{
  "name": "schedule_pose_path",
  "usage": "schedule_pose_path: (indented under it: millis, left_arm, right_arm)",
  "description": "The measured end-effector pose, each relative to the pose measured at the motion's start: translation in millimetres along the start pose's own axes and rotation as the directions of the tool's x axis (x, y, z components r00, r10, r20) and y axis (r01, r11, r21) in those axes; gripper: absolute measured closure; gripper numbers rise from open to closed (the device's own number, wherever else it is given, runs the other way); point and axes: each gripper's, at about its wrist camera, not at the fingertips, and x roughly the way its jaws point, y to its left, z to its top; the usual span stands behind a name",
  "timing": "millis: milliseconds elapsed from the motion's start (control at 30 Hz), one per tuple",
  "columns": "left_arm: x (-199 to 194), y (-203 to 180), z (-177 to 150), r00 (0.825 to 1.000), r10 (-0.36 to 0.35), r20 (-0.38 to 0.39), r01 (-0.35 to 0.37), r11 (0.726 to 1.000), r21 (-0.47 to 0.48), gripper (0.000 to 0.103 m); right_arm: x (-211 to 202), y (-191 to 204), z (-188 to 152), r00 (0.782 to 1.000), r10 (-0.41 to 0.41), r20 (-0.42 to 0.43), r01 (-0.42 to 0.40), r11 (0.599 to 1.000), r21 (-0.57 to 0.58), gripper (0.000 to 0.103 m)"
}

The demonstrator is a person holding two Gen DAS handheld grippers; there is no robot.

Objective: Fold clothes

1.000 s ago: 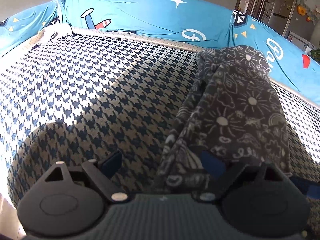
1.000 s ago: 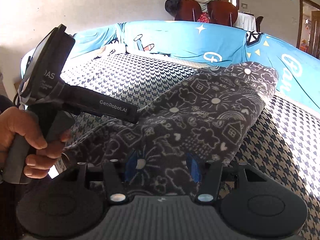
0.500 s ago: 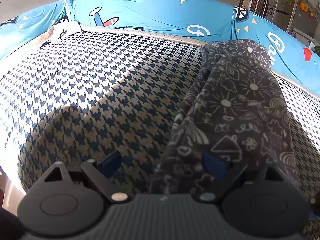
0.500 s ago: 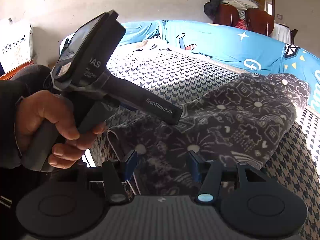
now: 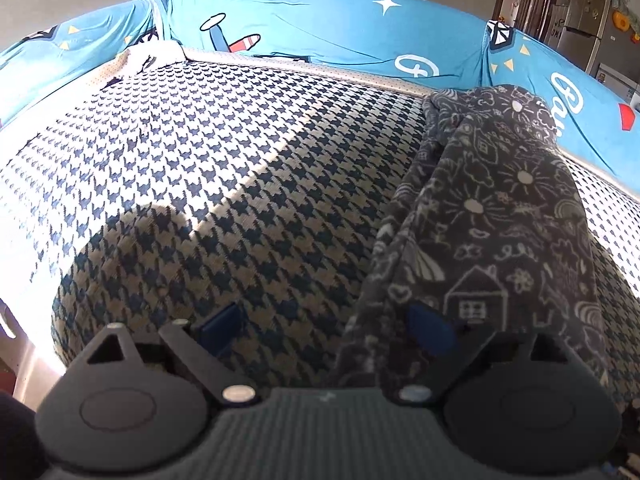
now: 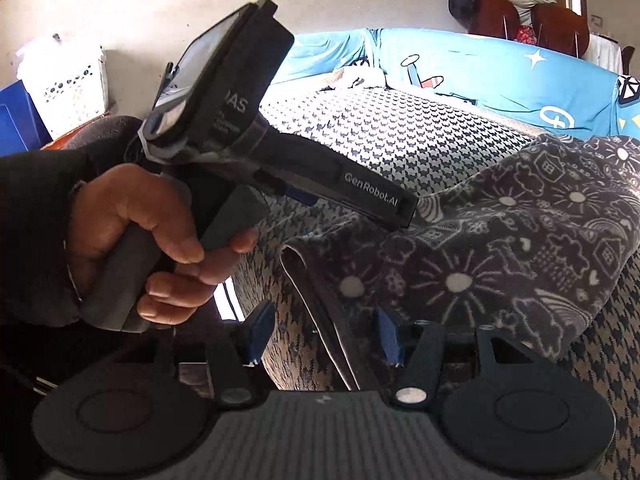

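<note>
Sunlight falls across our work surface, a wide cushion covered in woven navy-and-cream houndstooth fabric, walled at the back by a smooth bright-blue cover printed with cartoon planes and stars. A pale wall rises behind, with a white perforated laundry basket at ten o'clock in the right wrist view and dark wooden chairs heaped with clothes at one o'clock.

Our task piece, a soft dark-grey fleece garment printed with white doodled houses, suns and clouds, lies folded into a long band along the cushion, running from four o'clock up to one o'clock in the left wrist view. Its pile looks plush and thick, with a rounded fold at the far end and a thin layered hem at the near end.

Our left gripper has its blue-padded fingers spread wide; the right pad rests against the near fleece edge, the left over bare houndstooth, nothing pinched. Our right gripper stands half open with the garment's hem edge lying between the fingers, pads not pressing it. The left hand, in a dark sleeve, and its black gripper body block the nine-to-eleven o'clock part of the right wrist view.

Compared with a second ago, the right wrist view has swung leftward, bringing the basket into sight, and the near hem, earlier draped across the fingers, now shows as a clear edge. The left view has shifted only slightly.
</note>
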Motion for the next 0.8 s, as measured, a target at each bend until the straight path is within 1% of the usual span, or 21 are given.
schedule_pose_path:
  millis: [67,133,167,233,300,433,533,600,633,700,733,800]
  left_arm:
    - [3,2,-1,1.000,0.029,-0.011,-0.029,1.000,0.006,0.009]
    - [4,5,-2,0.999,0.048,-0.013,-0.048,0.999,0.008,0.007]
    - [4,6,-2,0.998,0.056,-0.013,-0.056,0.998,0.009,0.006]
    - [4,7,-2,0.998,0.068,-0.009,-0.068,0.998,0.007,0.005]
    - [2,9,-3,0.997,0.077,-0.004,-0.077,0.997,0.002,0.004]
    - [-1,13,-2,0.997,0.078,0.006,-0.078,0.997,-0.027,0.004]
    - [-1,13,-1,0.997,0.082,0.010,-0.081,0.996,-0.030,0.004]
    - [-1,12,-1,0.996,0.091,0.008,-0.091,0.996,-0.026,0.004]
    - [1,12,-1,0.995,0.100,0.006,-0.100,0.995,-0.024,0.004]
    - [3,12,-1,0.993,0.121,0.000,-0.121,0.992,-0.022,0.000]
    - [3,12,-2,0.992,0.128,-0.002,-0.128,0.992,-0.023,0.000]
    - [2,12,-1,0.992,0.125,0.002,-0.125,0.992,-0.033,0.000]
  right_arm:
    - [5,1,1,1.000,-0.015,-0.009,0.015,1.000,-0.007,0.047]
    - [14,0,0,0.999,-0.018,-0.039,0.018,1.000,-0.002,0.046]
    - [17,0,0,0.999,-0.012,-0.050,0.012,1.000,-0.001,0.044]
    - [21,2,0,0.998,0.007,-0.063,-0.007,1.000,-0.004,0.035]
    - [22,3,1,0.997,0.031,-0.067,-0.031,1.000,0.000,0.033]
    - [15,-3,1,0.997,0.063,-0.046,-0.060,0.997,0.048,0.034]
    - [4,-6,3,0.997,0.072,0.007,-0.072,0.995,0.074,0.034]
    - [0,-6,4,0.997,0.064,0.034,-0.066,0.994,0.082,0.034]
    - [3,-7,4,0.998,0.053,0.020,-0.054,0.995,0.084,0.034]
    - [16,-8,2,0.998,0.033,-0.048,-0.028,0.996,0.088,0.034]
    - [20,-7,0,0.997,0.028,-0.075,-0.022,0.997,0.080,0.034]
    - [20,-3,-1,0.997,0.016,-0.080,-0.012,0.999,0.044,0.033]
